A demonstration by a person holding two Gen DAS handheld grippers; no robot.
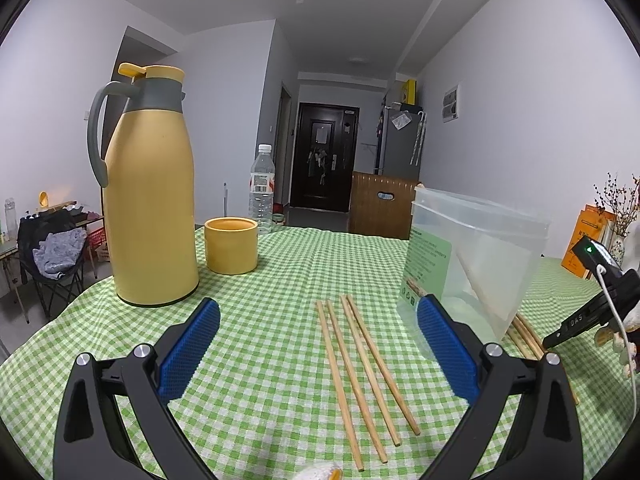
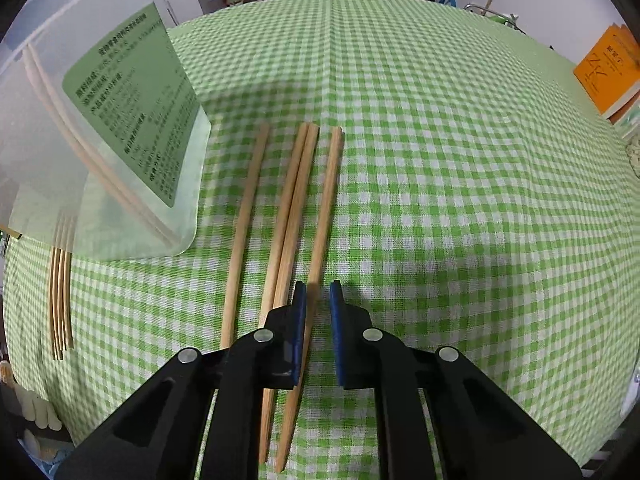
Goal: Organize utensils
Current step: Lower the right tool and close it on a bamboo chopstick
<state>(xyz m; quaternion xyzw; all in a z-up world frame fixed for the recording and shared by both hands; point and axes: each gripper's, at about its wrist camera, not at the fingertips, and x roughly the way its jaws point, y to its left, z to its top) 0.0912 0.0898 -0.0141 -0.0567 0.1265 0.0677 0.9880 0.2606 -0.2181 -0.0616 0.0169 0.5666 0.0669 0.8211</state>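
Note:
Several wooden chopsticks [image 1: 360, 372] lie side by side on the green checked tablecloth between my left gripper's fingers. My left gripper [image 1: 318, 332] is wide open and empty above them. A clear plastic container [image 1: 480, 264] with a green label stands to their right, with chopsticks leaning inside. In the right wrist view several more chopsticks [image 2: 292, 216] lie beside the container [image 2: 80, 128]. My right gripper [image 2: 318, 292] is low over them, jaws narrowly apart around the rightmost chopstick [image 2: 326, 204], not clamped on it.
A yellow thermos jug [image 1: 150, 200] and a yellow cup [image 1: 231, 245] stand at the far left, a water bottle [image 1: 262, 188] behind them. Orange books [image 2: 608, 68] sit at the table's right edge. The right hand-held unit [image 1: 592, 304] shows at the left view's right.

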